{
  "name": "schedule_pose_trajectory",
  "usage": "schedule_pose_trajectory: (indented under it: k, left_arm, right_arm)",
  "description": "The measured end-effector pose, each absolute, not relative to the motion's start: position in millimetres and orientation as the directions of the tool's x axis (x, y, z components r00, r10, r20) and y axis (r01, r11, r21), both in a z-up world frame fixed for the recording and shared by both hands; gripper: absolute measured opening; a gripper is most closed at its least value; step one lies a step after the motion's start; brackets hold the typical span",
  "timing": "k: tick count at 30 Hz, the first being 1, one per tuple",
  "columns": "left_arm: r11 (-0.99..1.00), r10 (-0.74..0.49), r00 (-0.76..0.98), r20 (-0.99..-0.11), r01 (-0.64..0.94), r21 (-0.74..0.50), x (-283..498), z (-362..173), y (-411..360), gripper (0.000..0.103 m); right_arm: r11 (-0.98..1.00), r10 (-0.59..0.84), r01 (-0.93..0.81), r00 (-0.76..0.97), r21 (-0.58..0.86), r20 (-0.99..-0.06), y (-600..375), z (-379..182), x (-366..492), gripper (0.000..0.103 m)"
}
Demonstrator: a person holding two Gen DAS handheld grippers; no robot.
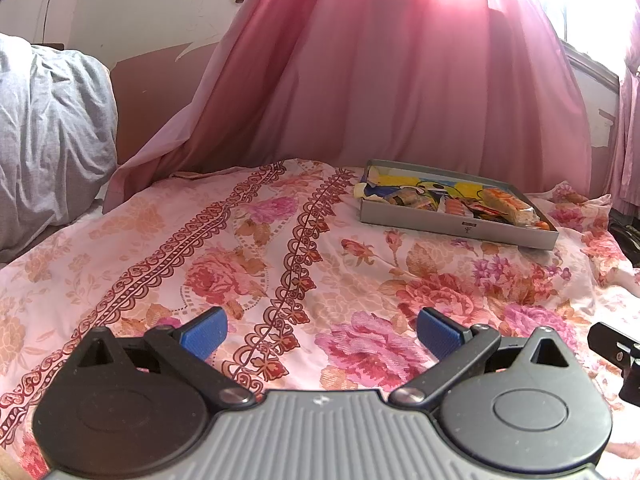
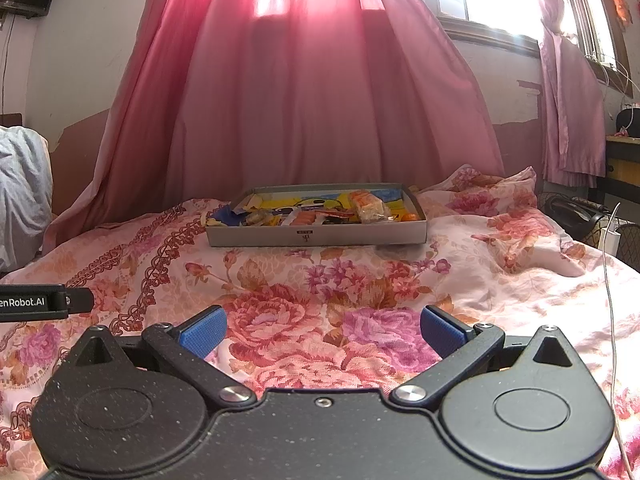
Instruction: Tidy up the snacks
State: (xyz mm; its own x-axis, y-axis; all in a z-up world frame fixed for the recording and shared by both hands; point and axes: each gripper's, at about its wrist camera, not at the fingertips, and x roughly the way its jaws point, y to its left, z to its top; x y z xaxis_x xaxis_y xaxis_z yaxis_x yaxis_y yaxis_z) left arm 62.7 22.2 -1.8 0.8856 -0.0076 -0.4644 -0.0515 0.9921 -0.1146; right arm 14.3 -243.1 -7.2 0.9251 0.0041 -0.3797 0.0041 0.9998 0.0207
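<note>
Both grippers low over the bed, both empty.

Left gripper: jaws spread wide, blue ribbed pads well apart, nothing between them, only the floral pink-and-white bedspread underneath. Right gripper: same, jaws wide apart, blue pads clear of everything, over a big pink rose print on the bedspread.

Snacks: all sitting in a shallow grey cardboard box lid on the far side of the bed, just in front of the pink curtain. In the right wrist view the shallow grey box is dead ahead, well apart from the jaws; in the left wrist view it's ahead and off to the right. Contents are a loose pile of wrapped snacks: an orange-and-white packet near the right end, a clear-wrapped pale crumbly bar touching it, something small and orange in the right corner, blue and yellow wrappers at the left end. Can't read labels. Box floor looks printed yellow and blue with a cartoon figure.

Each gripper shows at the edge of the other's view, side by side, apart. Grey crumpled bedding at far left. White cable runs down the right edge of the bed.
</note>
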Motion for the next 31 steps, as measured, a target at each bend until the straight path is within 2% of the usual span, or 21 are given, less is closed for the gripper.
schedule_pose_trajectory:
  k: [31]
  left_arm:
    - [0.996, -0.043, 0.888, -0.457, 0.001, -0.09, 58.9, 2.2, 16.6, 0.102]
  right_arm:
    - [1.0, 0.007, -0.004, 0.921, 0.01, -0.39, -243.3, -11.2, 15.3, 0.102]
